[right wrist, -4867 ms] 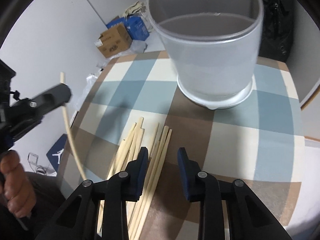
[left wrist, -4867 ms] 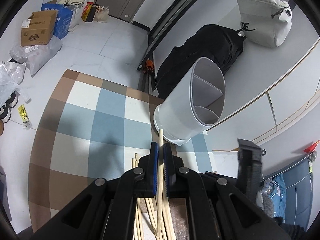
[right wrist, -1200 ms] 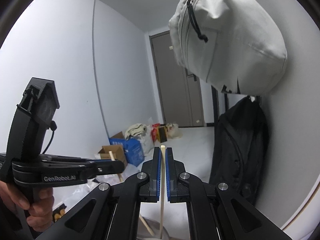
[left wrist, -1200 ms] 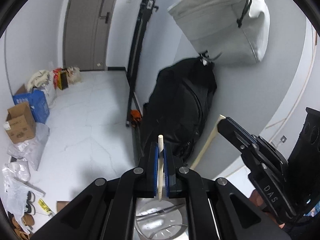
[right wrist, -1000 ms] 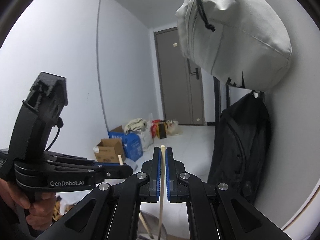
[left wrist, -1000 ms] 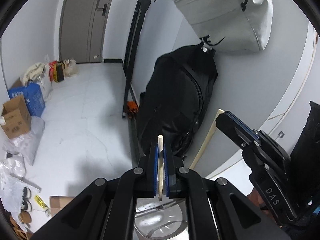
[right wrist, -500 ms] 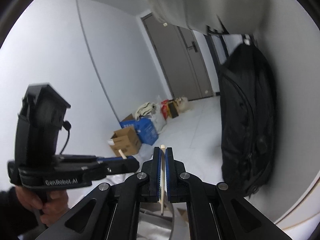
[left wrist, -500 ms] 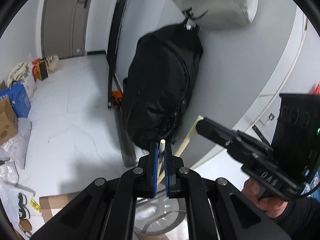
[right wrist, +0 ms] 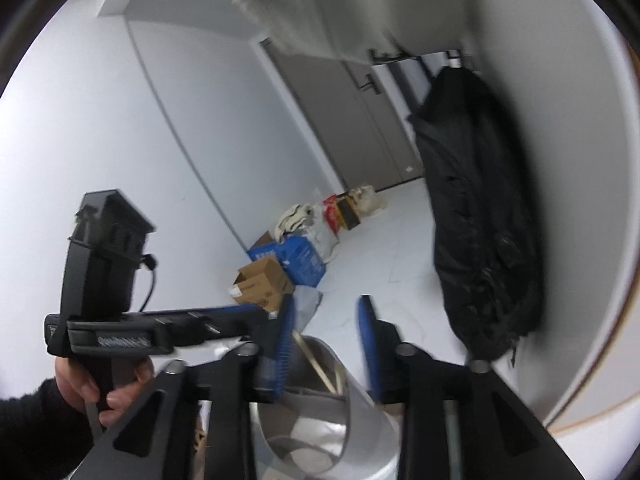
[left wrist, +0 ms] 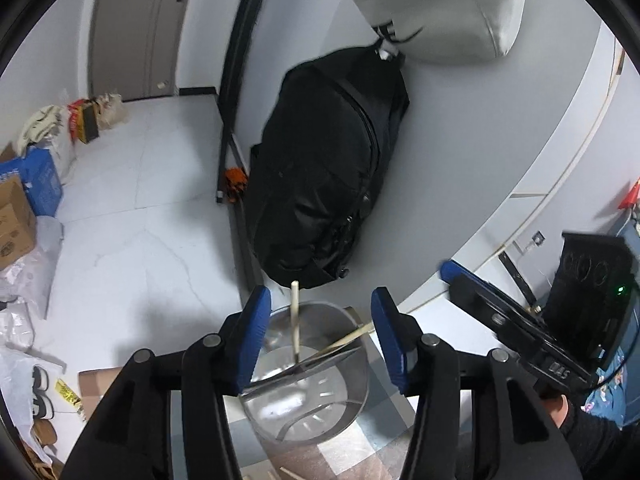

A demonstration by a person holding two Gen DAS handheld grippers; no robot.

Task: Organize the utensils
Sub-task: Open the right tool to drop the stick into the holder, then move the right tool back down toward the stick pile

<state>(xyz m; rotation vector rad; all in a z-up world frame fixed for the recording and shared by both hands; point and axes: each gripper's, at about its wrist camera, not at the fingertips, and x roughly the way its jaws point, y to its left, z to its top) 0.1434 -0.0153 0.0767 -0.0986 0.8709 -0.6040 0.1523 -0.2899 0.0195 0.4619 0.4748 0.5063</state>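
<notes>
Chopsticks [left wrist: 295, 322] stand nearly upright in the holder [left wrist: 320, 384] between the left gripper [left wrist: 320, 334]'s just-opened fingers, free of both pads. Right gripper [right wrist: 328, 344] likewise just opened, empty. Writing unreadable.

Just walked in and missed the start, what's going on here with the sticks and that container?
A person holds a two-finger tool in each hand above a translucent white divided utensil holder. The left tool and right tool have both just been opening, and nothing is pinched between either pair of blue pads. Two pale wooden chopsticks now stand loose inside the holder, leaning against its rim.
</notes>
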